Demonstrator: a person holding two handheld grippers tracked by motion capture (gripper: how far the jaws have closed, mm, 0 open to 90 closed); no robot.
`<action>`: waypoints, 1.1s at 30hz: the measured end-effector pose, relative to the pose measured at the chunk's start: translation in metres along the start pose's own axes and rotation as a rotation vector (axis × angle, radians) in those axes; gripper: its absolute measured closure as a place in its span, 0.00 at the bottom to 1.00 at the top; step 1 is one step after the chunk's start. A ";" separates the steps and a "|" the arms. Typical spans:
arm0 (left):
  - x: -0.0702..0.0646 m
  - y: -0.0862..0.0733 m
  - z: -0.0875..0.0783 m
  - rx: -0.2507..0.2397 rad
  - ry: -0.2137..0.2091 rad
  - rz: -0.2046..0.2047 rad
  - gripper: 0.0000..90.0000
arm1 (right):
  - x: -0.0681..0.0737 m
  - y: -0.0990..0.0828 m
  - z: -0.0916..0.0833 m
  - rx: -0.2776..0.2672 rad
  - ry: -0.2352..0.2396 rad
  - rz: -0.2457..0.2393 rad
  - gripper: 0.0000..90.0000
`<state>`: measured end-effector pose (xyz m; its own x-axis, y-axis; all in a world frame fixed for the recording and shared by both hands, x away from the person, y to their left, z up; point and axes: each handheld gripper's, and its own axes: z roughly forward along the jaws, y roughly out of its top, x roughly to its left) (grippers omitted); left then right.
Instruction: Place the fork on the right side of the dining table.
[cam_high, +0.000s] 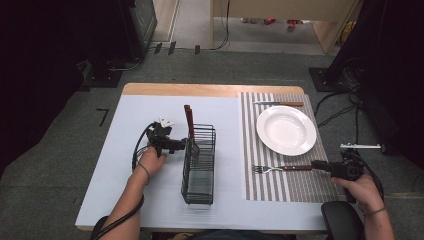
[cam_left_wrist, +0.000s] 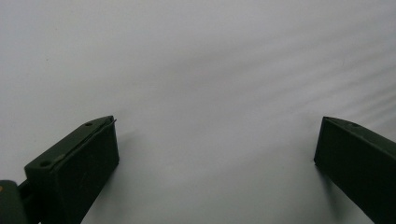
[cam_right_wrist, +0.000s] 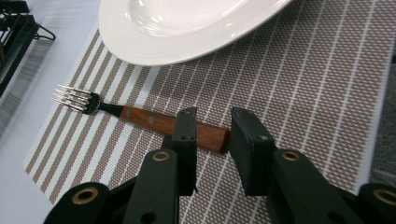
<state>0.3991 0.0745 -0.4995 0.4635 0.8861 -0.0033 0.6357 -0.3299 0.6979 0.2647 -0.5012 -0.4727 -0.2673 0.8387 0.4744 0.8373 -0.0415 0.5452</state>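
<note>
the left gripper hovers at the 9 o'clock side of the black wire cutlery caddy, jaws wide over bare pale table and holding nothing; wooden handles stand in the caddy's far end. at 3 o'clock lies the striped placemat with a white plate, a knife at its 12 o'clock. the fork lies at the plate's 6 o'clock, handle end between the right gripper's narrowly parted jaws. this looks like place setting, though whether the fork is being set down or picked up i cannot tell.
</note>
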 end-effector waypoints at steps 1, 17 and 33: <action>0.000 0.000 0.000 0.001 0.000 0.000 0.00 | 0.001 0.001 0.002 0.002 0.002 -0.009 0.80; 0.000 0.000 0.000 0.000 0.000 0.001 0.00 | 0.042 0.013 0.031 0.028 0.019 -0.253 0.73; 0.000 0.000 0.000 -0.001 0.000 0.000 0.00 | 0.061 0.007 0.059 0.144 0.029 -0.398 0.66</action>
<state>0.3990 0.0745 -0.4995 0.4635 0.8861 -0.0030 0.6351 -0.3298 0.6985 0.2826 -0.4182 -0.4806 -0.5951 0.7583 0.2663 0.7234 0.3611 0.5885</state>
